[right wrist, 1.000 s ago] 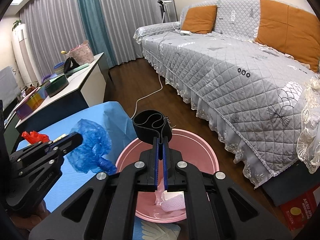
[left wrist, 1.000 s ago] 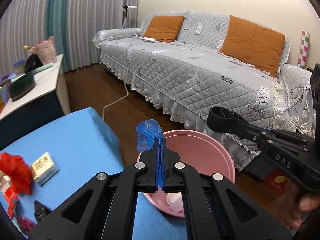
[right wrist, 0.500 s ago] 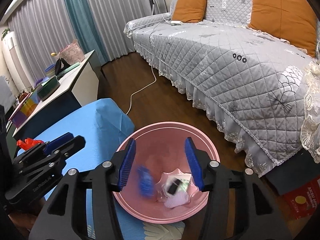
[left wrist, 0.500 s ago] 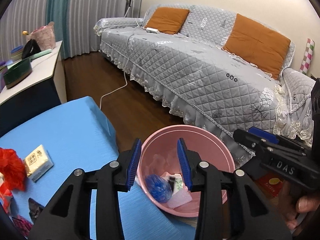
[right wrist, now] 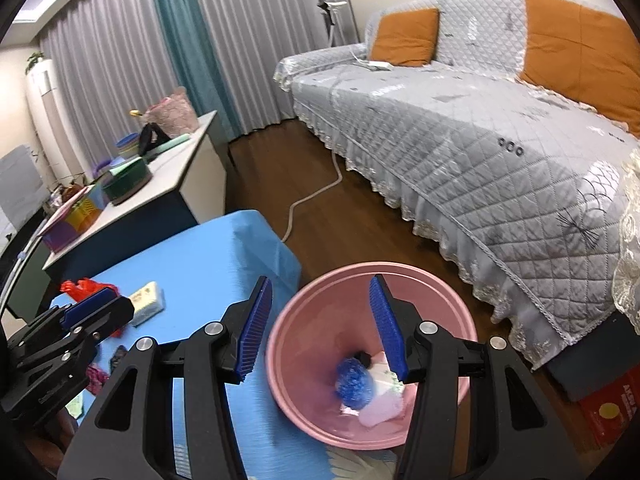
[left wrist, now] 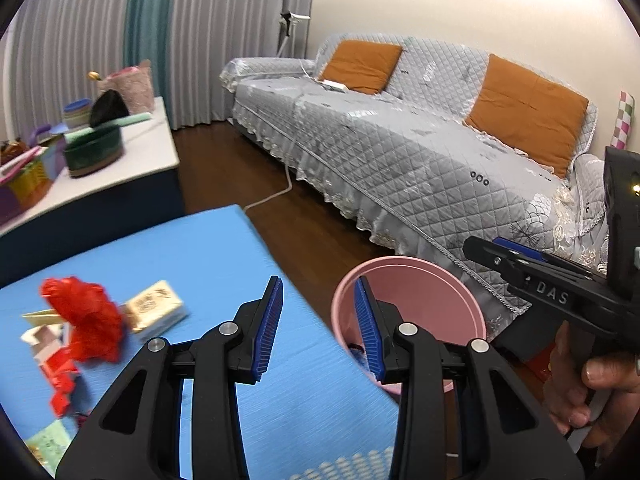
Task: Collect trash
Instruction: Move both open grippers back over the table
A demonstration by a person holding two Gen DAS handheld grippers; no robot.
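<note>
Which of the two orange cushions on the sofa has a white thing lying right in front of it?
The far orange cushion, by the sofa's curtain-side end. A small white object lies at its base; the nearer cushion has only bare quilt before it.

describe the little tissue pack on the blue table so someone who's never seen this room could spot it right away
Find the blue table in front of the grey sofa. The tissue pack lies flat on it, just right of the red crumpled trash. It is the only pale, cream rectangular block there.

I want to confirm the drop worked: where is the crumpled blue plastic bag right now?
In the right wrist view, the blue plastic bag lies at the bottom of the pink bin, beside white scraps.
</note>
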